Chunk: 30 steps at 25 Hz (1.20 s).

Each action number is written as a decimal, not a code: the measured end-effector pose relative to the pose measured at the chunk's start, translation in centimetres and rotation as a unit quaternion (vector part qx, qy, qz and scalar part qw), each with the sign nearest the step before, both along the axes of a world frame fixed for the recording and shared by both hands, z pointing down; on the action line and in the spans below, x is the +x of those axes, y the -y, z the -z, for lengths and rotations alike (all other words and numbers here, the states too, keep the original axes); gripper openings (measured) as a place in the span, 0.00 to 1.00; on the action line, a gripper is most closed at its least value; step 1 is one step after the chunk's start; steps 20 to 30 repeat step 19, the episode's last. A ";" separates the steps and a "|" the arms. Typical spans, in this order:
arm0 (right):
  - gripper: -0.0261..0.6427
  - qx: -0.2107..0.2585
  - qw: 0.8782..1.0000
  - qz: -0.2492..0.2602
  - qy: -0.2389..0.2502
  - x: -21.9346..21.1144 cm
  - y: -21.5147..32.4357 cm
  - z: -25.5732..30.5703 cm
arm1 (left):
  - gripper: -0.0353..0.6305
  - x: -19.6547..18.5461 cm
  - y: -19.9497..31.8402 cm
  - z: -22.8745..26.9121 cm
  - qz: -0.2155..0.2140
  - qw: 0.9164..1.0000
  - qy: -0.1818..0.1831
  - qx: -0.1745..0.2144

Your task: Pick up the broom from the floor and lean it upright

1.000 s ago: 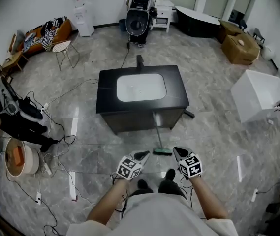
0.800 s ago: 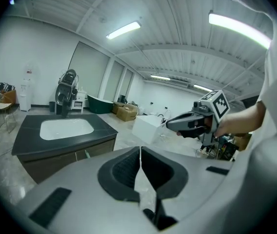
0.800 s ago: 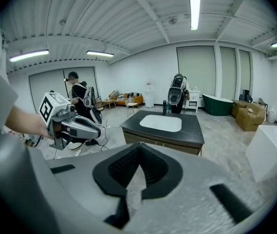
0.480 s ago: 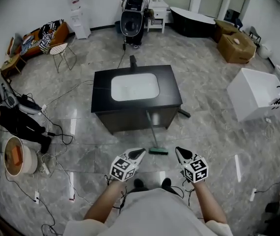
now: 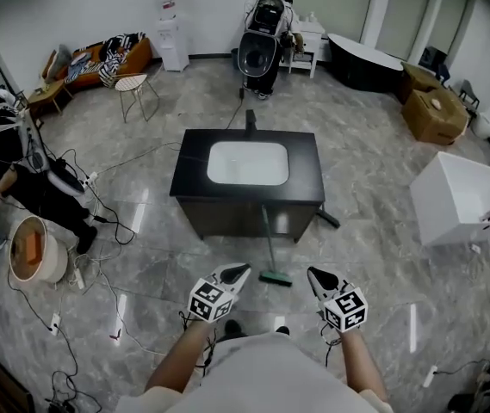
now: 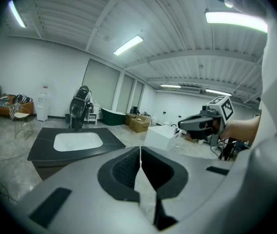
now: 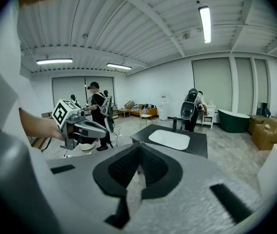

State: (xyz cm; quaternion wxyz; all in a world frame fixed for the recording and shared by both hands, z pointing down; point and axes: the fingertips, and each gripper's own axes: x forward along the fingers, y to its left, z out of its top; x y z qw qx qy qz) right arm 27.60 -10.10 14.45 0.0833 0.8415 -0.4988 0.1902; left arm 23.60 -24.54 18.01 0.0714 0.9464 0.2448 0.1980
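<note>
1. The broom (image 5: 269, 246) stands on end. Its head (image 5: 276, 277) is on the floor and its handle leans up against the front of the black sink unit (image 5: 249, 205).
2. In the head view its long axis runs almost straight up the frame. The top tips slightly left and meets the unit near its front edge, right of centre.
3. The head points toward me. It lies on the grey tiles between the two tongs and a little beyond their tips.
4. Left tongs (image 5: 241, 271) have their jaws together with nothing between them. They are clear of the broom and aim over the sink unit.
5. Right tongs (image 5: 315, 275) are the same: jaws pressed together, empty, not touching the broom.
6. Against a second ago, the broom was already leaning on the unit in the same pose, with its head at the same spot by the front.
7. Also since then, the marker cubes sit wider apart in the frame. My shoes, plain before, are now mostly hidden under my torso. The view takes in more of the room's left side.
8. The broom has a thin, straight, pale grey-green handle and a short, flat, teal-green head. I can't make out the bristles at this size.
</note>
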 end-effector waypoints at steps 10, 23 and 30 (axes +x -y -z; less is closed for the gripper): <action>0.04 0.011 1.000 0.027 -0.003 1.9 -0.5 0.6 | 0.07 1.2 -1.1 0.8 0.027 1.000 -0.008 -0.001; 0.04 0.036 0.999 0.026 0.006 0.9 0.0 0.4 | 0.07 0.6 -1.5 1.1 0.019 1.000 -0.004 0.002; 0.04 0.036 0.999 0.026 0.006 0.9 0.0 0.4 | 0.07 0.6 -1.5 1.1 0.019 1.000 -0.004 0.002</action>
